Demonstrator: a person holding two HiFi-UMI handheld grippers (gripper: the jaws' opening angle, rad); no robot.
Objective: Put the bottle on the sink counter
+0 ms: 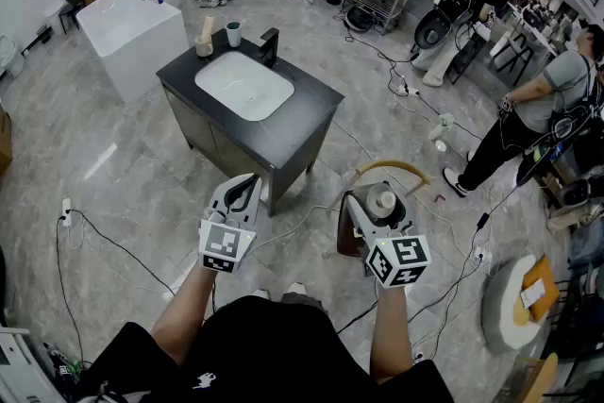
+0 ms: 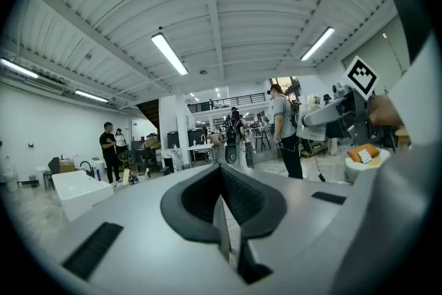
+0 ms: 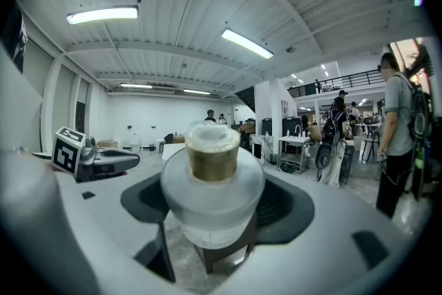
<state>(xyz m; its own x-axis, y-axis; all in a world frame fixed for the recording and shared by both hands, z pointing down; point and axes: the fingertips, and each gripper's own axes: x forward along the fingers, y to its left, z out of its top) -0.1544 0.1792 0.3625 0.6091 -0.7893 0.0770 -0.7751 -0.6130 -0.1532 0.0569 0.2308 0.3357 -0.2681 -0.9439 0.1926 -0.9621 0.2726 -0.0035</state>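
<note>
A frosted white bottle (image 1: pixel 381 201) with a gold neck stands upright between the jaws of my right gripper (image 1: pixel 378 206). In the right gripper view the bottle (image 3: pixel 213 183) fills the gap, and both pads of the right gripper (image 3: pixel 211 212) press on its sides. A brown stool (image 3: pixel 219 260) shows just beneath it. The dark sink counter (image 1: pixel 307 123) with its white basin stands ahead and to the left, apart from both grippers. My left gripper (image 1: pixel 242 194) is shut with nothing in it, its pads meeting in the left gripper view (image 2: pixel 222 198).
On the counter stand a green cup (image 1: pixel 233 34), a tan bottle (image 1: pixel 204 37) and a black faucet (image 1: pixel 269 45). A white basin unit (image 1: pixel 132 28) is far left. Cables (image 1: pixel 104 236) cross the floor. People (image 1: pixel 533 113) and a motorcycle (image 1: pixel 462 5) are at the right.
</note>
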